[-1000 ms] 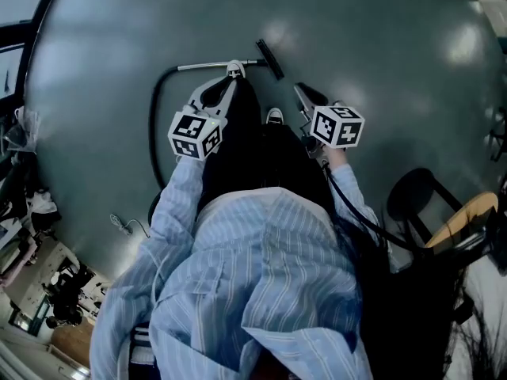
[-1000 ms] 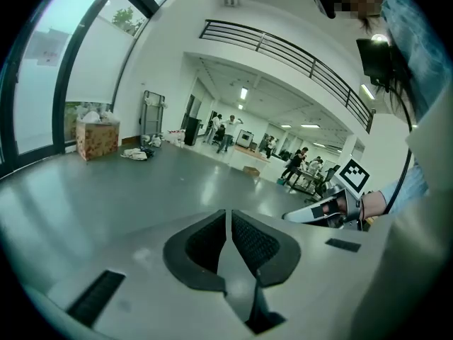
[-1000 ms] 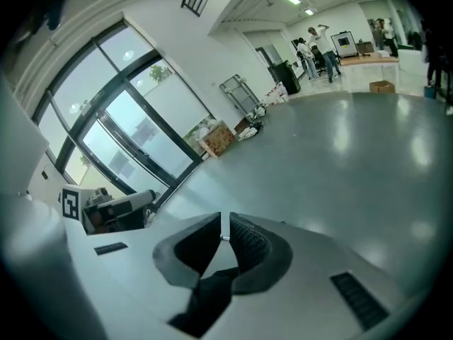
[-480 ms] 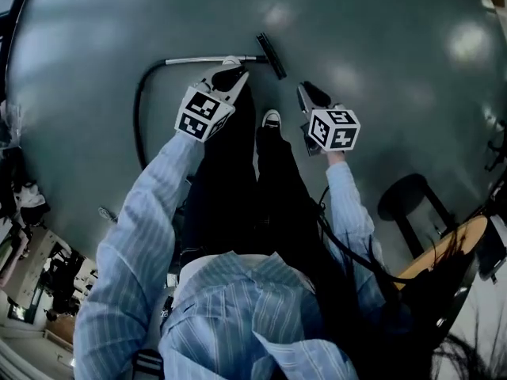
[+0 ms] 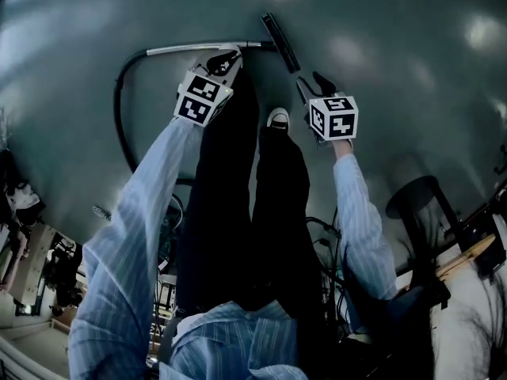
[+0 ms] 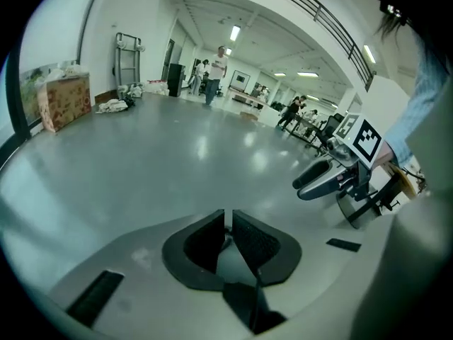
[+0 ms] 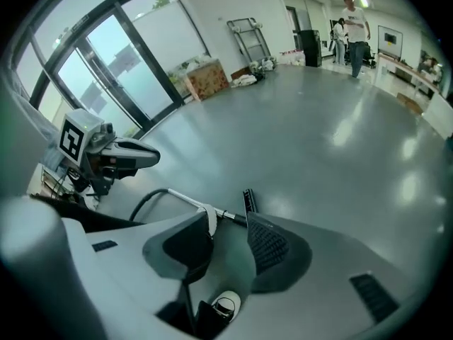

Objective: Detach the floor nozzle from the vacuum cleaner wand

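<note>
Right gripper point(image 5: 310, 83) lower, fingers newly apart

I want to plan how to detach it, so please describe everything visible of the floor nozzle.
The floor nozzle is a narrow, flat, dark bar, probably plastic. It lies on the smooth grey floor, ahead of the person's feet. It sits crosswise at the end of the thin silver wand and is still joined to it near its middle. Nothing else seems to touch it.
</note>
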Available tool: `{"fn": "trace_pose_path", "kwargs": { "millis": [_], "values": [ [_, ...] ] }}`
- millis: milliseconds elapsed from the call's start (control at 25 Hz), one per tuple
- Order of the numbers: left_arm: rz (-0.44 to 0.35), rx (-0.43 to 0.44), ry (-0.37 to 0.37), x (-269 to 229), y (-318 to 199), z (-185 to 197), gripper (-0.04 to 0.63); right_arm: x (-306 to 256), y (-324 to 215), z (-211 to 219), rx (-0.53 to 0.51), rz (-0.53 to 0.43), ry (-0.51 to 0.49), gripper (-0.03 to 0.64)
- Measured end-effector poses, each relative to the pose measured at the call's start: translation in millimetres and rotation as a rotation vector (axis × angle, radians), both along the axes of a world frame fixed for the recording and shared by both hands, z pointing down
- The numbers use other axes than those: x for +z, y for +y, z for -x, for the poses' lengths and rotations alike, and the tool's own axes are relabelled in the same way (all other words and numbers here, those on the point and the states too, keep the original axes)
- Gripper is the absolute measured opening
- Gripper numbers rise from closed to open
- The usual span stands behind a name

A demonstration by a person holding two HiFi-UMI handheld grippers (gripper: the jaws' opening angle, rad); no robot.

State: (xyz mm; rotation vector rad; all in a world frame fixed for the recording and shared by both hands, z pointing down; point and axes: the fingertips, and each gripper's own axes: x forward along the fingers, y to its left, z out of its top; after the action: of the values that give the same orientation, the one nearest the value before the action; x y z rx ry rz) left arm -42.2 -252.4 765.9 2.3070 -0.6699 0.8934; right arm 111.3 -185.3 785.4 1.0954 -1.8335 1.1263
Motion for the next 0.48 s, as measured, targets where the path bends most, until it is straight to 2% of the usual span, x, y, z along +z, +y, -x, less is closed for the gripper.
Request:
{"fn": "trace_pose_path", "kwargs": {
  "millis": [80, 240, 480],
  "values": [
    [0.010, 0.049, -0.021, 33.3, 1.4, 2.8, 0.024, 33.8, 6.3, 3.1, -0.005, 0.023, 0.018, 0.180],
    [0.013, 0.152, -0.070, 88.1, -2.3, 5.6, 0.102, 87.4, 9.2, 10.0, -0.062, 0.042, 0.063, 0.209],
    [0.018, 0.285, -0.158, 174.4, 3.8, 1.4, 0.130, 159.8, 3.7, 11.2, -0.136, 0.063, 0.118, 0.232]
  ]
}}
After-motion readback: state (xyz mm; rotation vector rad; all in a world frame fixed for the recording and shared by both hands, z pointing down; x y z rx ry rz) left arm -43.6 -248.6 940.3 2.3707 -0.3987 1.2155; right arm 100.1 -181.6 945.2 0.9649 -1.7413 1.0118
